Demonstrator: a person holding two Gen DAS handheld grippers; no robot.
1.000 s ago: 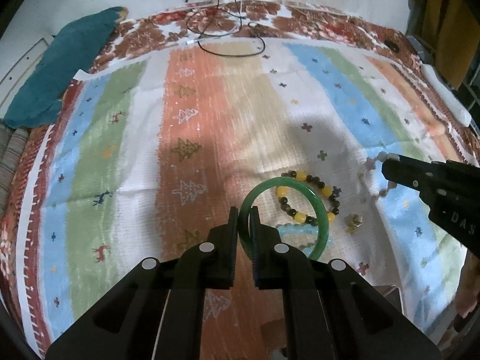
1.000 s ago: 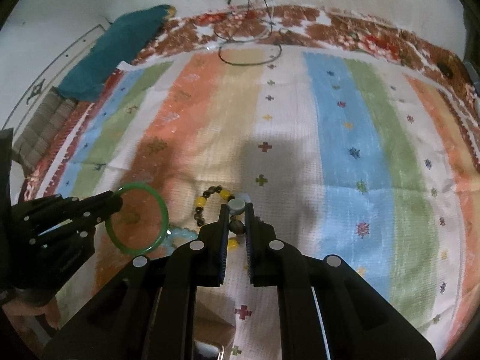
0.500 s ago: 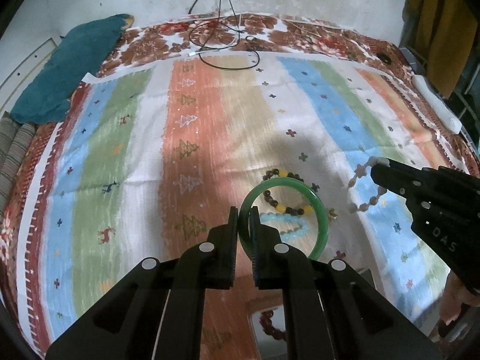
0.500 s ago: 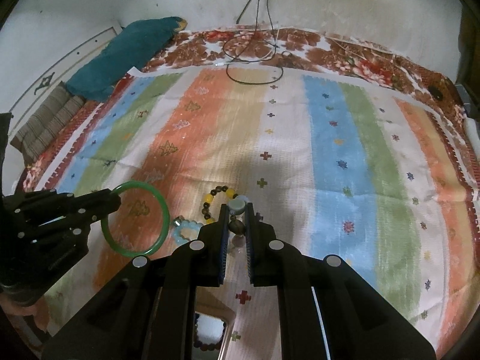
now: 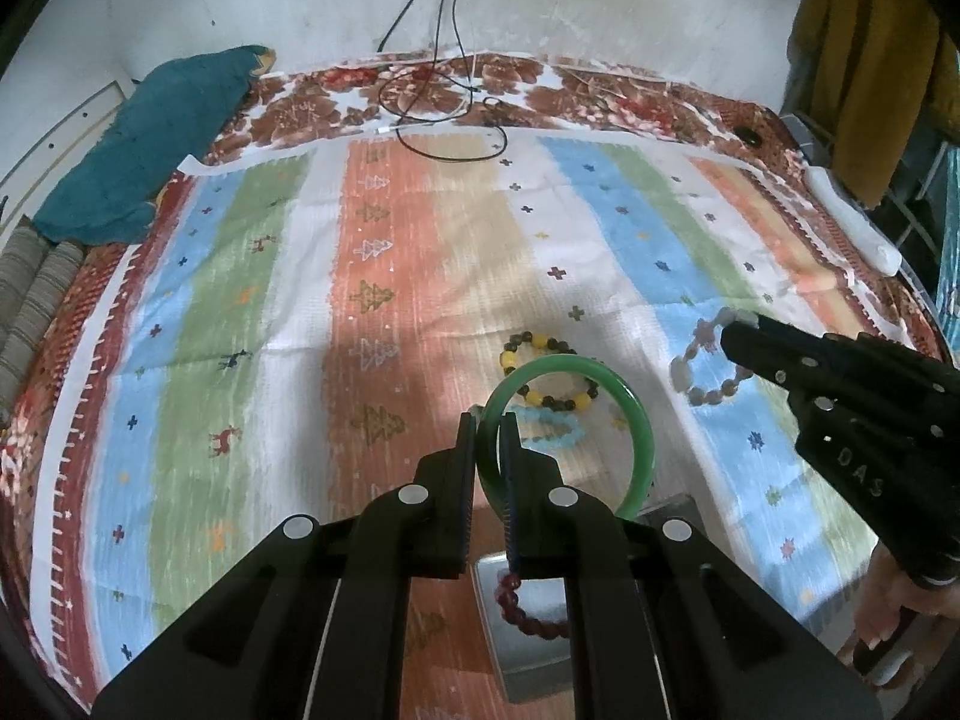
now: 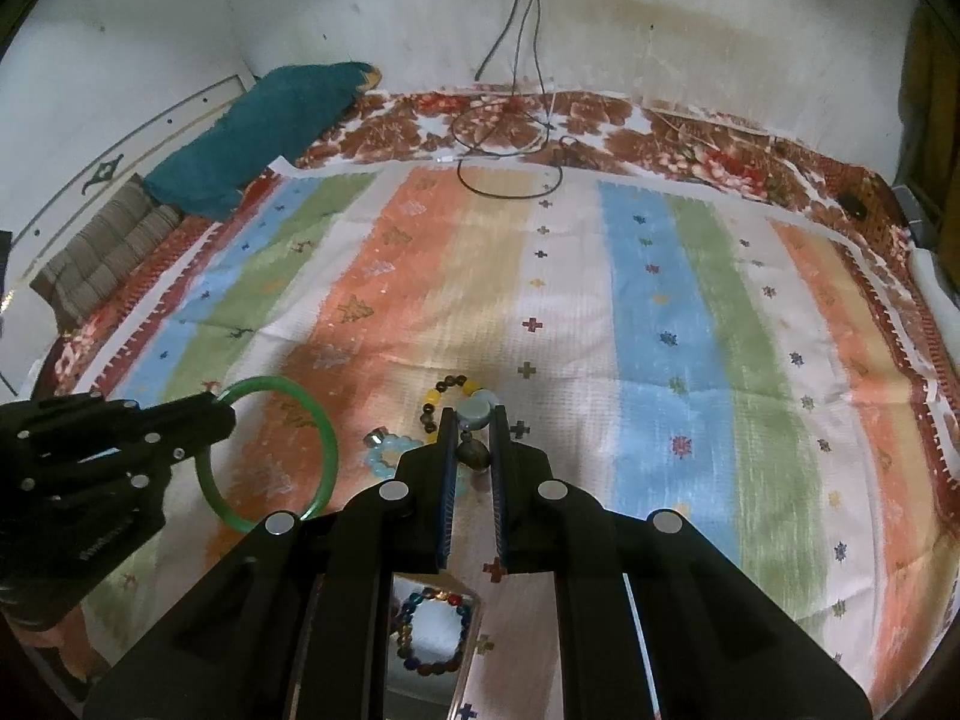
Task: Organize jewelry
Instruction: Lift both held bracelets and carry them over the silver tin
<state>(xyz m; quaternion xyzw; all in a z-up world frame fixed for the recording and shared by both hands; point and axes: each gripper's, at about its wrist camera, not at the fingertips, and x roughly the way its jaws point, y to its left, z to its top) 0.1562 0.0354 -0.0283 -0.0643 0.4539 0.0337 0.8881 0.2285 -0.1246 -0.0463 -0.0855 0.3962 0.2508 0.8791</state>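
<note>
My left gripper [image 5: 489, 426] is shut on a green jade bangle [image 5: 636, 420] and holds it above the striped cloth; the bangle also shows in the right wrist view [image 6: 324, 444]. My right gripper [image 6: 471, 417] is shut on a pale grey bead bracelet [image 6: 477, 411], which hangs from it in the left wrist view [image 5: 684, 369]. A yellow-and-dark bead bracelet [image 5: 528, 345] and a light blue bead bracelet [image 5: 555, 423] lie on the cloth. A metal tray [image 5: 528, 654] below holds a dark red bead bracelet [image 5: 522, 606]; a multicoloured one [image 6: 432, 630] shows in the right wrist view.
A striped cloth [image 5: 240, 300] covers a bed with a floral border. Black cables [image 5: 450, 120] lie at the far edge. A teal cloth [image 5: 150, 144] and folded striped fabric [image 5: 30, 300] sit at the far left. A white tube [image 5: 852, 222] lies at the right edge.
Both grippers have lifted and pulled back with their bracelets. More of the bed and wall shows, and the metal tray has come into view below the fingers.
</note>
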